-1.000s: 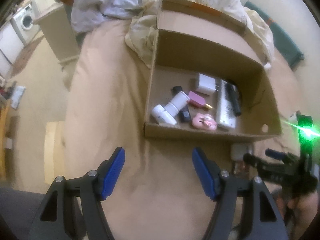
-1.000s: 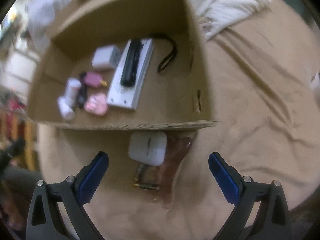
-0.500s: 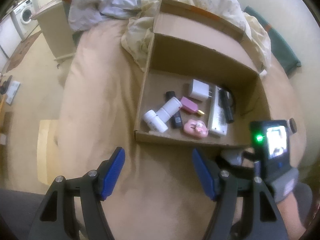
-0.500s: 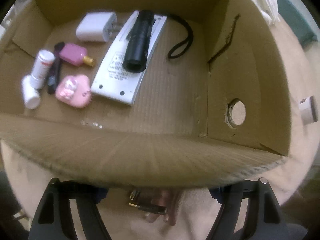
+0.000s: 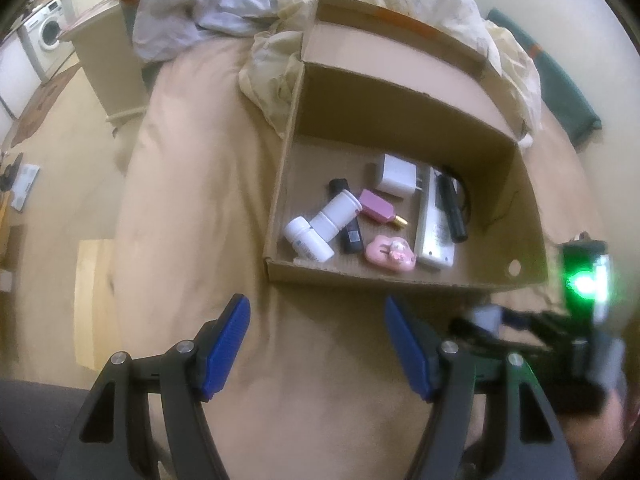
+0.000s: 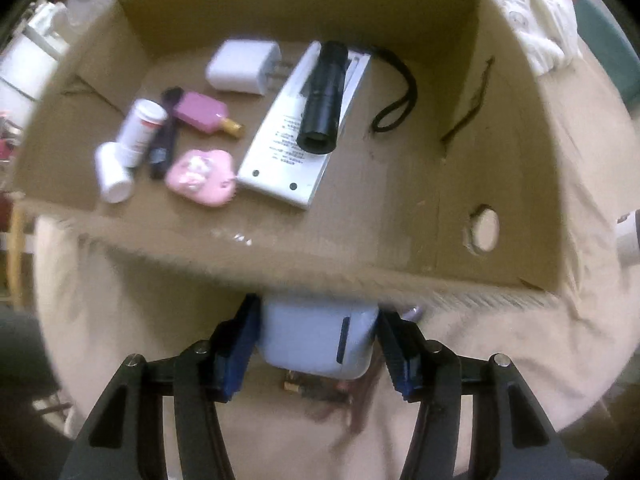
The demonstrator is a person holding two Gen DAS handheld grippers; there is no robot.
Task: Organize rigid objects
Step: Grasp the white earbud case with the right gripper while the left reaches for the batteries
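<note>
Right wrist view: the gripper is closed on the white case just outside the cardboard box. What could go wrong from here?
1. The right gripper holds the white case just below the cardboard box front wall; lifting too low could catch the rim and shove the box.
2. The case looks smooth and rounded, so it might slip from the pads.
3. Dropping it left could knock the black flashlight off the white remote.

Brown box; pink comb
</note>
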